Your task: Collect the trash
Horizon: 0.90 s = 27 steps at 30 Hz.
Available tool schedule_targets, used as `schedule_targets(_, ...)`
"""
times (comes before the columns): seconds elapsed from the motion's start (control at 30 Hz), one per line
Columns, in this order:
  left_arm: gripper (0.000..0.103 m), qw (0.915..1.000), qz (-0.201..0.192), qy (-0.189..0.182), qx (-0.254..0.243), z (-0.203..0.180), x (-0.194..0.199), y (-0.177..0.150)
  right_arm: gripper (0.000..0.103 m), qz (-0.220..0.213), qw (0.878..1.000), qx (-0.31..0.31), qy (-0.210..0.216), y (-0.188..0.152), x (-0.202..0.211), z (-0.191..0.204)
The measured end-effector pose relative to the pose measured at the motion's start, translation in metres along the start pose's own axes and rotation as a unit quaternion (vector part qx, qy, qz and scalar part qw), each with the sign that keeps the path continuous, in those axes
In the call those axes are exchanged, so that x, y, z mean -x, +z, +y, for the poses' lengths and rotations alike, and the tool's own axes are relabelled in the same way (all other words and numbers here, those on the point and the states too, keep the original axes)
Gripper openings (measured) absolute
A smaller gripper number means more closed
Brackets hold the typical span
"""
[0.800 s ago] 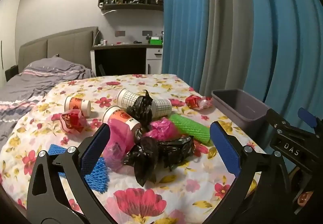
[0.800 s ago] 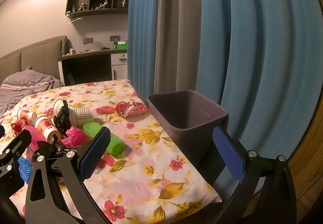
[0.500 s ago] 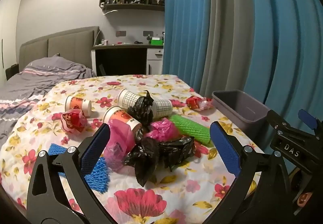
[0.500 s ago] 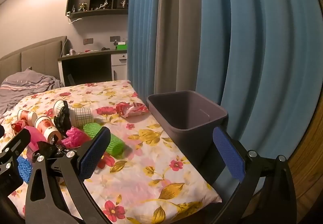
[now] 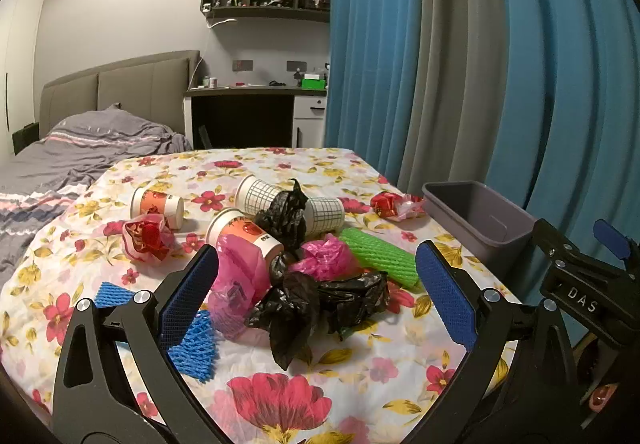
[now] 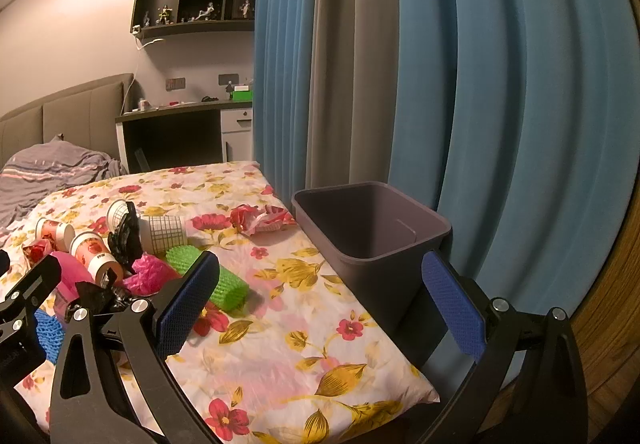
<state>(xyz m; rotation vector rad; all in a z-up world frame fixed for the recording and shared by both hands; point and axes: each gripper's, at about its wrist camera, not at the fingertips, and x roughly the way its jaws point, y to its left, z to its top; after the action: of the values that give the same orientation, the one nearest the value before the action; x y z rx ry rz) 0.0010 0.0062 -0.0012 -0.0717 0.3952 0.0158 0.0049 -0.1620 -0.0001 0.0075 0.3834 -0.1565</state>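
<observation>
Centrally on the bench w/ floral cloth (image 5: 280,400): trash pile, i.e. crumpled black bag (image 5: 320,304), pink bag (image 5: 240,268), green foam net (image 5: 380,254), paper cups (image 5: 244,232), blue foam net (image 5: 192,344). Grey bin (image 6: 372,228) sits at the bench's right edge, empty, mouth up. Left tool (image 5: 316,292): jaws wide, nothing held, tilted slightly down, hovering w/ black bag between pads, no contact. Right tool (image 6: 320,296): jaws wide, nothing held, aimed approx. at bin. Green net lies flat, long axis running from the pile toward near-right.

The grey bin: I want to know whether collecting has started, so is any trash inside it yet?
No, the grey bin shows only bare inner walls in the right wrist view.
</observation>
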Motion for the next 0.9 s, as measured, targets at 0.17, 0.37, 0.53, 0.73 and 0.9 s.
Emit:
schedule_targets(0.17, 0.097, 1.0, 0.0, 0.0, -0.001, -0.0004, -0.0002, 0.0, 0.098, -0.001, 1.0, 0.0, 0.0, 0.0001, 0.0003, -0.0004)
schedule_targets(0.37, 0.097, 1.0, 0.0, 0.001, 0.0, -0.0002, -0.0022, -0.0007, 0.098, -0.001, 1.0, 0.0, 0.001, 0.0007, 0.0018, -0.0006)
schedule_targets(0.53, 0.097, 1.0, 0.0, 0.001, 0.0, -0.0006, -0.0018, -0.0006, 0.098, -0.002, 1.0, -0.001, 0.001, 0.0002, 0.001, -0.001)
schedule_targets(0.73, 0.097, 1.0, -0.001, 0.0, 0.0, -0.0004, -0.0018, -0.0005, 0.098, -0.004, 1.0, -0.001, 0.0, -0.0003, 0.0011, -0.0014)
schedule_targets(0.9, 0.097, 1.0, 0.0, 0.0, 0.001, -0.0002, -0.0018, -0.0005, 0.098, -0.005, 1.0, -0.002, -0.001, 0.0045, 0.0017, -0.0035)
